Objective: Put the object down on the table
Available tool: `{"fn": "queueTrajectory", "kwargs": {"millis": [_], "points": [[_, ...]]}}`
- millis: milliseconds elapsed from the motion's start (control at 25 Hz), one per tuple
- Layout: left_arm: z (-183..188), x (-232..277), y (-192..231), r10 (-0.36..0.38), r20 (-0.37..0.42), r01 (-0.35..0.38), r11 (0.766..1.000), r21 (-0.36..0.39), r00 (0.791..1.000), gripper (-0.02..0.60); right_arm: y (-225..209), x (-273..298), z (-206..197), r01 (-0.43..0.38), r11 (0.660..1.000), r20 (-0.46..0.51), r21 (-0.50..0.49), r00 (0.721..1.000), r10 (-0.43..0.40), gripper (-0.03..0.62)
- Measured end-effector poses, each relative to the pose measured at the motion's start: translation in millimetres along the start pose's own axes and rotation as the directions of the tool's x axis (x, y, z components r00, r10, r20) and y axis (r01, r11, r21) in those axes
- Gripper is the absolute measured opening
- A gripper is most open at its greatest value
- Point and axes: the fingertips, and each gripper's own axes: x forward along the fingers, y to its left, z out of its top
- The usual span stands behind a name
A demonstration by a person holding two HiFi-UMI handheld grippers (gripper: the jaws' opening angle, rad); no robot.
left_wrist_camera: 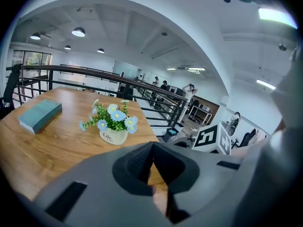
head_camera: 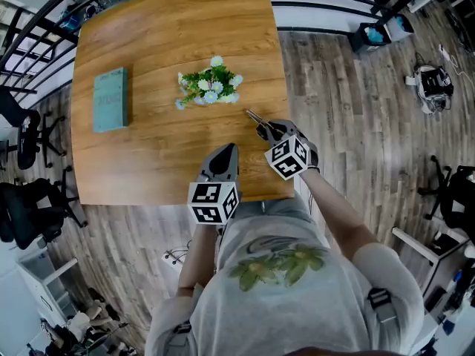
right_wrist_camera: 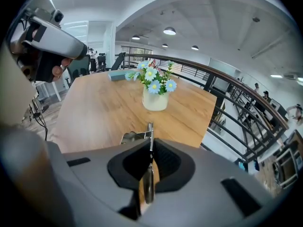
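Right tool [right_wrist_camera: 150,144] is clenching a thin metal object [right_wrist_camera: 150,130]; flower pot [right_wrist_camera: 155,100] is standing ahead on tabletop [right_wrist_camera: 99,112]. Left tool [left_wrist_camera: 152,144] is sitting clenched.

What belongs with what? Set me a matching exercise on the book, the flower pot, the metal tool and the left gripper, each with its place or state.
Things:
1. book
2. flower pot
3. metal tool
4. left gripper

Places or states:
A. clamped in the right gripper
B. jaws shut, nothing between them
C. lying flat near the left edge of the table in the head view
D. upright, mid-table

Pairs: 1-C, 2-D, 3-A, 4-B.
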Motion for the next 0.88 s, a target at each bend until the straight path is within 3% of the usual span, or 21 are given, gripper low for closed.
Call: {"fn": "queueTrajectory", "kwargs": {"millis": [880], "points": [[-12.6, 8.0, 3.9, 0.010, -0.038, -0.010, 1.000, -0.007, 0.999, 0.012, 15.5, 18.8, -13.2, -0.076, 0.997, -0.025, 0.021, 0.997, 0.076, 0.045]]}}
